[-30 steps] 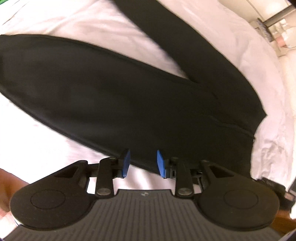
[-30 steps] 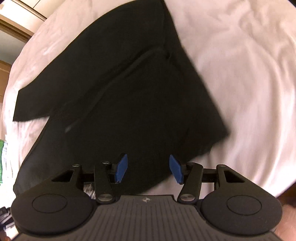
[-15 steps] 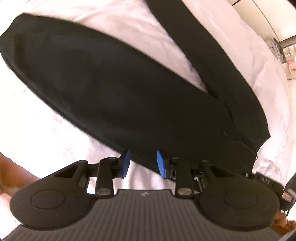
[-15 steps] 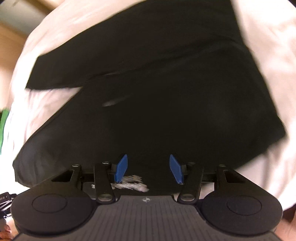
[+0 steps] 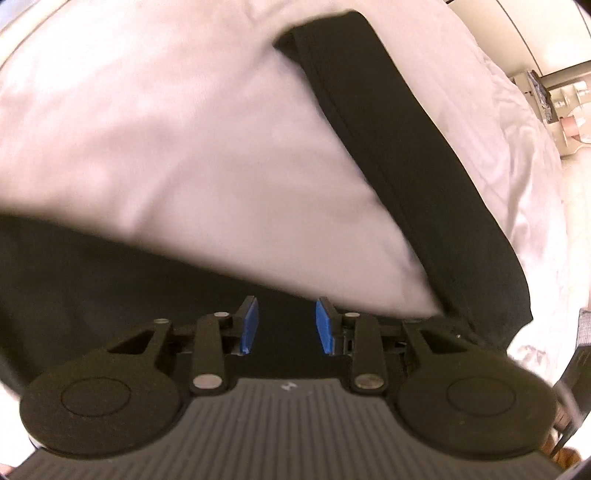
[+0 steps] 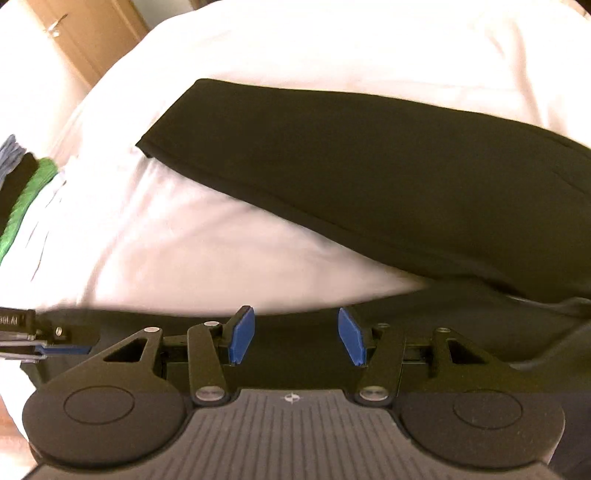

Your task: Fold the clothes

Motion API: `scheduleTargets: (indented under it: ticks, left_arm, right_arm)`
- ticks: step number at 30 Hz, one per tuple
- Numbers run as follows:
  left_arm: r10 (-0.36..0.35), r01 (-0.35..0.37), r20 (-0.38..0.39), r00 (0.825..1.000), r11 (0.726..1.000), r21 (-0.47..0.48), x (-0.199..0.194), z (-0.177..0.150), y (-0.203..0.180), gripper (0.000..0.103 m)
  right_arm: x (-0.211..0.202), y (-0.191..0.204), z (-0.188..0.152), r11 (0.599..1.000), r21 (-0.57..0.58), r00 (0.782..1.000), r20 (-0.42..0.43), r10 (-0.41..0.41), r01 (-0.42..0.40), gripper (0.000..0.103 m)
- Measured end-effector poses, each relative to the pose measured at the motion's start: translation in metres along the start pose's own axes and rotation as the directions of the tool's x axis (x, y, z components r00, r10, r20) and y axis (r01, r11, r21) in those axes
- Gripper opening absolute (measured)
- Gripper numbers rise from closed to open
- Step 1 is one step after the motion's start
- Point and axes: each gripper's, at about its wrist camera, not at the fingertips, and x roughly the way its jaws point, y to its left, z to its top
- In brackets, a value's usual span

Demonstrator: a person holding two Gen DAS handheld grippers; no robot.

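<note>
Black trousers (image 5: 424,177) lie spread on a white bedsheet (image 5: 184,129), with one leg running up to the right and another part (image 5: 92,280) stretching left. My left gripper (image 5: 286,306) hovers over that lower black cloth. Its jaws are opening and nothing is pinched between the blue pads. In the right wrist view a trouser leg (image 6: 369,166) slants across the sheet (image 6: 184,240). My right gripper (image 6: 293,317) stands open just above the black cloth's near edge, holding nothing.
A stack of folded clothes, green and blue (image 6: 22,192), sits at the bed's left edge, below a wooden door (image 6: 92,29). Shelves with small items (image 5: 554,99) stand beyond the bed on the right. Part of the other tool's housing (image 6: 22,332) shows low on the left.
Both grippers swept fast across the trousers. The wide black body has slid out of view, and the white gap between the two legs now fills each view. Both stayed empty.
</note>
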Motion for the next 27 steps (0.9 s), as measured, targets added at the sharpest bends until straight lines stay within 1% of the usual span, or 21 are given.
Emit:
scheduleTargets:
  ticks: [2,5,7,9,10,12,15,16,17,18,20,21,22,23,24,25,26,27]
  left_arm:
    - [-0.022,0.022,-0.002,1.0,1.0,-0.016,0.005,0.036,0.01,0.03]
    - [-0.052,0.053,0.017,0.998,0.996,-0.078,0.018,0.073,0.023,0.031]
    - [-0.076,0.079,0.031,0.997,0.991,-0.105,0.026,0.092,0.028,0.031]
    - [-0.078,0.082,0.039,0.996,0.991,-0.104,0.035,0.106,0.03,0.031]
    - [-0.076,0.08,0.039,0.996,0.992,-0.1,0.038,0.112,0.031,0.031]
    - [-0.071,0.074,0.034,0.997,0.993,-0.088,0.042,0.123,0.029,0.031]
    - [-0.078,0.079,0.026,0.997,0.994,-0.074,0.059,0.138,0.026,0.031]
    - [-0.082,0.084,0.024,0.996,0.994,-0.075,0.064,0.143,0.025,0.031]
    - [-0.089,0.091,0.024,0.996,0.992,-0.085,0.07,0.149,0.026,0.031]
    - [-0.098,0.1,0.025,0.995,0.99,-0.101,0.074,0.154,0.026,0.031]
    - [-0.138,0.141,0.034,0.99,0.975,-0.172,0.081,0.161,0.031,0.032]
    - [-0.161,0.166,0.04,0.986,0.963,-0.213,0.085,0.164,0.034,0.033]
    - [-0.191,0.197,0.05,0.98,0.945,-0.259,0.084,0.166,0.041,0.033]
    - [-0.229,0.24,0.071,0.971,0.917,-0.32,0.083,0.167,0.05,0.033]
    - [-0.267,0.285,0.102,0.958,0.877,-0.386,0.086,0.168,0.056,0.037]
    - [-0.299,0.329,0.14,0.944,0.831,-0.448,0.089,0.168,0.062,0.043]
    - [-0.323,0.371,0.183,0.928,0.779,-0.505,0.092,0.167,0.068,0.045]
    - [-0.337,0.406,0.227,0.914,0.727,-0.553,0.096,0.166,0.072,0.046]
  right_arm:
    - [0.022,0.02,0.011,1.0,0.011,1.0,-0.016,-0.01,0.01,0.053]
    - [0.049,0.054,0.027,0.998,-0.044,0.999,-0.014,-0.044,0.043,0.053]
    - [0.066,0.08,0.04,0.988,-0.131,0.997,-0.002,-0.079,0.078,0.053]
    - [0.082,0.103,0.049,0.96,-0.249,0.992,0.026,-0.123,0.125,0.052]
    - [0.09,0.114,0.053,0.934,-0.32,0.987,0.051,-0.151,0.159,0.052]
    - [0.101,0.125,0.052,0.865,-0.449,0.975,0.105,-0.196,0.223,0.051]
    - [0.127,0.143,0.053,0.741,-0.595,0.95,0.181,-0.253,0.311,0.048]
    - [0.136,0.147,0.051,0.693,-0.636,0.94,0.205,-0.273,0.34,0.048]
    - [0.144,0.151,0.05,0.645,-0.67,0.929,0.229,-0.29,0.367,0.048]
    - [0.154,0.155,0.053,0.608,-0.693,0.921,0.25,-0.3,0.386,0.048]
    - [0.173,0.162,0.06,0.533,-0.734,0.903,0.288,-0.317,0.421,0.048]
    - [0.177,0.162,0.061,0.508,-0.748,0.9,0.296,-0.32,0.427,0.048]
    - [0.182,0.159,0.063,0.498,-0.757,0.901,0.294,-0.318,0.423,0.045]
    - [0.182,0.155,0.067,0.517,-0.753,0.909,0.281,-0.307,0.407,0.037]
    - [0.182,0.15,0.07,0.537,-0.748,0.917,0.268,-0.295,0.391,0.017]
    - [0.181,0.146,0.074,0.561,-0.739,0.925,0.254,-0.282,0.374,0.007]
    - [0.179,0.14,0.08,0.602,-0.716,0.934,0.237,-0.267,0.354,0.003]
    - [0.174,0.134,0.085,0.642,-0.689,0.941,0.227,-0.25,0.336,0.003]
